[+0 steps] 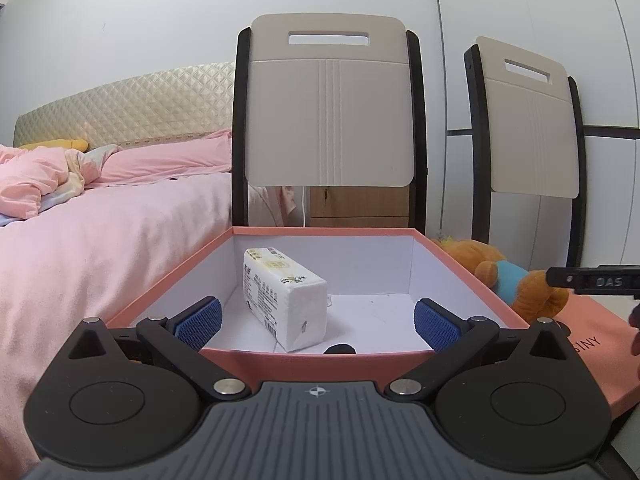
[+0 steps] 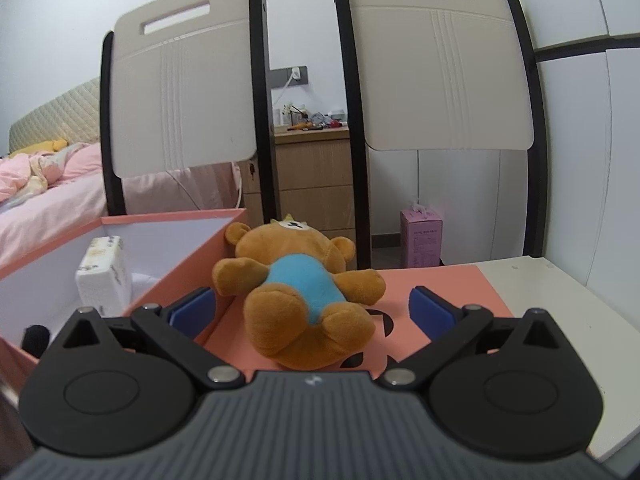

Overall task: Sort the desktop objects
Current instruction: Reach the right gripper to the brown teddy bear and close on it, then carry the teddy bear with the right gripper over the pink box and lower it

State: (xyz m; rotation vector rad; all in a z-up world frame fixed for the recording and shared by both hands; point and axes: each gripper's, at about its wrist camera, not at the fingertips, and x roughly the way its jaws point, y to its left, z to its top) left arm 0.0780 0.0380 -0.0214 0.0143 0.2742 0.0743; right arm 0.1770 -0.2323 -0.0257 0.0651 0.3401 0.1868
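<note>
Bedroom clutter of pink bedding and two pale chair backs frames a desk where the right gripper (image 2: pixel 312 312) gapes wide and empty, its blue ribbed pads either side of the plush bear (image 2: pixel 298 300), which lies belly-up on the salmon lid (image 2: pixel 436 284) at twelve o'clock. Soft, rounded fur could squash and slip from the pads, or a limb could snag the stiff card rim of the box (image 1: pixel 360 232). Beyond, the left gripper (image 1: pixel 318 322) hangs equally wide and empty over that box, where a crinkly tissue pack (image 1: pixel 286 300) lies at eleven o'clock.

The box (image 1: pixel 168 284) is salmon outside, white inside; the bear (image 2: pixel 296 292) is brown with a turquoise belly; the bedding (image 1: pixel 100 240) is pink.
</note>
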